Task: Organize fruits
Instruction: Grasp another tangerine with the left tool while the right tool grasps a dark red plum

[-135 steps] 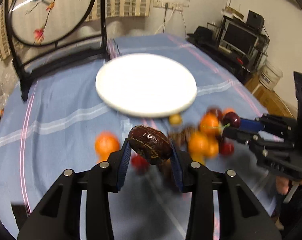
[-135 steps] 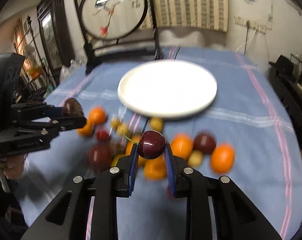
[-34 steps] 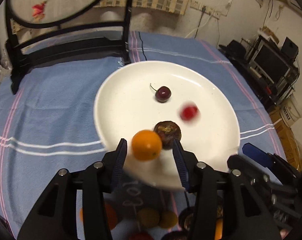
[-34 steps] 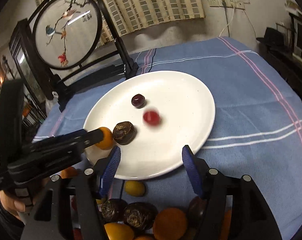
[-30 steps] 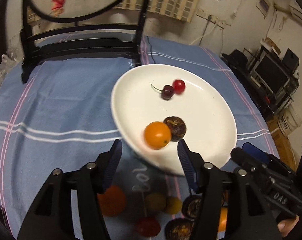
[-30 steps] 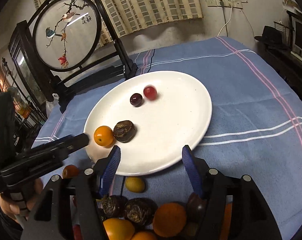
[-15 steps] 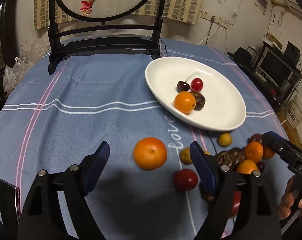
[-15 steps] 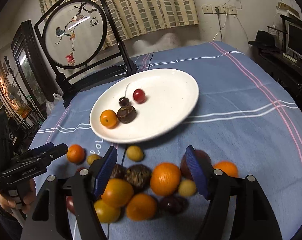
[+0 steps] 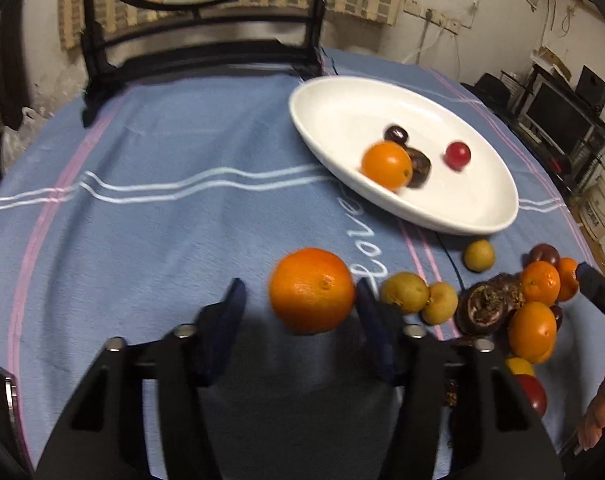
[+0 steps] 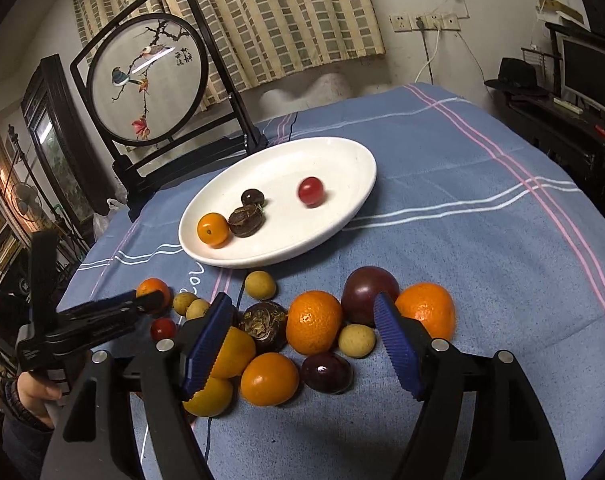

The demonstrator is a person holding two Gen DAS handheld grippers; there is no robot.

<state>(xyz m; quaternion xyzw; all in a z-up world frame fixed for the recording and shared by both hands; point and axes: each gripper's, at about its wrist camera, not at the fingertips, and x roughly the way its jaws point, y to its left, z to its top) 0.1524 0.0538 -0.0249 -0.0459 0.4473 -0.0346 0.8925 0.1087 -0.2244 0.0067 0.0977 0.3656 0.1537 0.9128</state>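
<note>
An orange (image 9: 312, 290) lies on the blue cloth between the pads of my left gripper (image 9: 298, 312). The jaws are closing; the right pad is at the fruit's side and a gap shows at the left pad. My right gripper (image 10: 302, 334) is open and hangs over a pile of fruit, with an orange (image 10: 314, 322) between its pads, untouched. The white plate (image 10: 302, 236) holds a small orange (image 10: 212, 229), a brown wrinkled fruit (image 10: 246, 221), a dark cherry (image 10: 252, 197) and a red cherry (image 10: 310, 191).
Loose oranges, yellow fruits, dark plums and red fruits lie in front of the plate (image 9: 342, 120). A black stand with a round painted screen (image 10: 146, 80) stands behind the plate. A hand (image 10: 30, 396) holds the left gripper (image 10: 142, 304) at the table's left edge.
My left gripper has come down and forward around the orange on the cloth, and its jaws have narrowed. The right gripper has drawn closer over the pile. The red cherry has rolled right on the plate.
</note>
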